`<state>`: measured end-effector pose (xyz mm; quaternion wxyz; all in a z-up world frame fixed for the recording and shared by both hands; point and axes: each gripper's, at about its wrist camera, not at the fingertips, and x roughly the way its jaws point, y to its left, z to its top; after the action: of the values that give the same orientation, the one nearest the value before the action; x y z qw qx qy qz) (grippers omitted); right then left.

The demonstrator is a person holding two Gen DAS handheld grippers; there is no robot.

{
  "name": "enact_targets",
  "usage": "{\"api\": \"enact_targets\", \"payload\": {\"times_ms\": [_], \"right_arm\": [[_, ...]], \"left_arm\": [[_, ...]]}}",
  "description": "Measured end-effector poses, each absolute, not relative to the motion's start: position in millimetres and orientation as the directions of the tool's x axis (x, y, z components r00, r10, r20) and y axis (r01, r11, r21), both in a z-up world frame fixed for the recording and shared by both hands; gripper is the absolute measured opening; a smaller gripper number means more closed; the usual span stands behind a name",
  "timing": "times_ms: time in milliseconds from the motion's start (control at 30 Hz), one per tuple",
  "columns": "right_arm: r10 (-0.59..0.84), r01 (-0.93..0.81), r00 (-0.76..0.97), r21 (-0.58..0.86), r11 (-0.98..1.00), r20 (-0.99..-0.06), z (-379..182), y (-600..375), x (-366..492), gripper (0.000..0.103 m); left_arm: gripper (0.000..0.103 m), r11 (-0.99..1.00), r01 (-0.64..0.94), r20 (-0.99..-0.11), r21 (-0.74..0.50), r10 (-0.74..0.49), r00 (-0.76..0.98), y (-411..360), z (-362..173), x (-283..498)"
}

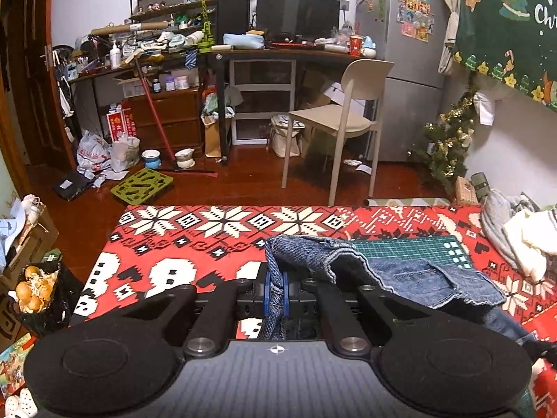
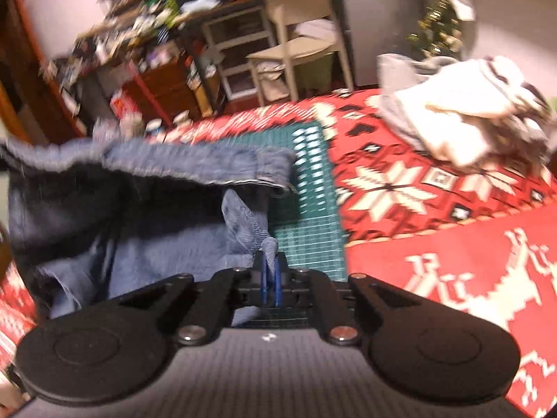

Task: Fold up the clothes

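- Clearly, in the left wrist view, the left gripper (image 1: 276,291) is closed tight on a bunched edge of a denim garment (image 1: 428,280); the blue pads (image 1: 267,292) press a strip of cloth between them.
- From that grip the denim rises in a hump and runs off to the right, where a flatter part with a pocket seam lies on the red patterned blanket (image 1: 181,244), partly over a green cutting mat (image 1: 414,249).
- At the far right of the blanket sits a loose pile of pale clothes (image 1: 522,237), crumpled rather than stacked flat.
- Next, in the right wrist view, which is blurred, the right gripper (image 2: 271,287) is also closed, pinching a small peak of the same denim between its pads.
- To the left of that grip the denim hangs open like a pouch, its hemmed edge stretched across the upper left, lifted clear of the mat.
- On the far right the pale pile shows again, heaped and unfolded as far as the blur allows.
- As for progress, I judge the denim piece to be mid-handling: held at two points, partly raised and partly resting on the blanket, with no neat crease visible.
- Whether this is a spreading-out or a fold being carried over, the pictures do not settle.
- What is left, judging by the scene, is laying the denim flat and folded, and then the pale pile.
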<state>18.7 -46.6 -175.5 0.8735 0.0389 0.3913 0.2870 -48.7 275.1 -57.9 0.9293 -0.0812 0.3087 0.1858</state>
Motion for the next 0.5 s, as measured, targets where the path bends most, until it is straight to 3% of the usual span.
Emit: {"api": "enact_targets", "payload": {"times_ms": [233,500], "right_arm": [[0.515,-0.386,0.621,0.341,0.857,-0.591,-141,-105,17,0.004],[0.451,-0.271,0.669,0.371,0.888,-0.591,-133,-175,11,0.004]], "left_arm": [[0.006,0.923,-0.364,-0.641,-0.124,0.205,0.739,275,-51,-47],[0.006,0.913,-0.37,-0.692,-0.171,0.156,0.705,276,-64,-40]]}}
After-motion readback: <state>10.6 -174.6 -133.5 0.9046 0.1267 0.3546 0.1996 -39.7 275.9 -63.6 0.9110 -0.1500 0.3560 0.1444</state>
